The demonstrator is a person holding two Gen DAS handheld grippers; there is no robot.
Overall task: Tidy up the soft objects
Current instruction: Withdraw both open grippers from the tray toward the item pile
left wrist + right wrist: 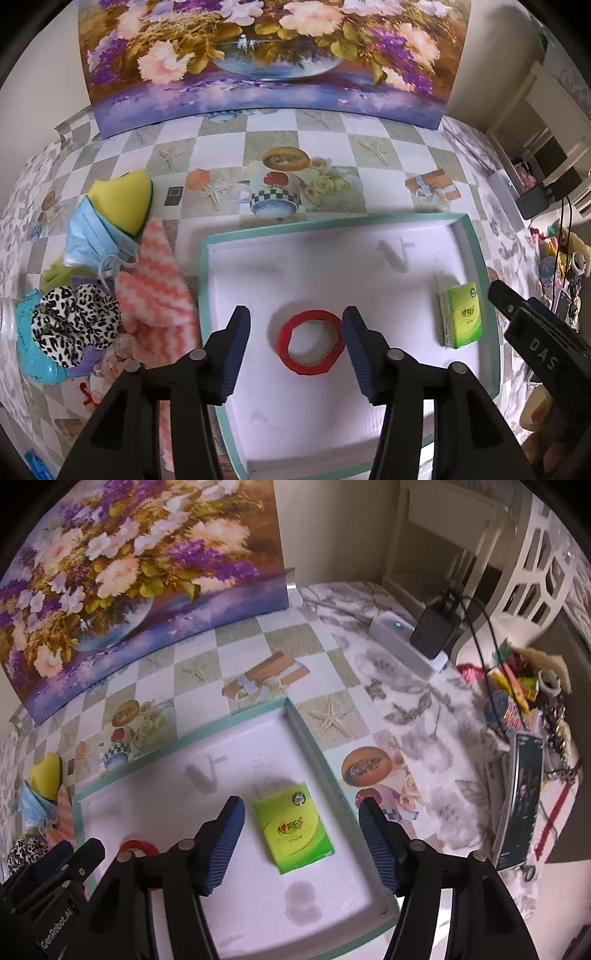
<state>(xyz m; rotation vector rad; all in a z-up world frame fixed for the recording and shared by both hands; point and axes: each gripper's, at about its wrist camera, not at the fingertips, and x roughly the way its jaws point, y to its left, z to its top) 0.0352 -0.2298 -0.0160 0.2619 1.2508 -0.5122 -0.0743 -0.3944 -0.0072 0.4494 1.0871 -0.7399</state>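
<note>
Inside the teal-rimmed tray (pixel 325 760), we see the green tissue pack (pixel 293 829) lying flat (long axis toward the tray's far wall) between our right gripper (pixel 301 810)'s open fingers; our left gripper (pixel 295 325) straddles the red ring (pixel 311 341), untouched.

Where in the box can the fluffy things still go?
The tray is bare along its far wall, and between the red ring and the green packet. Left of it, the pile by the face mask is crowded.
</note>
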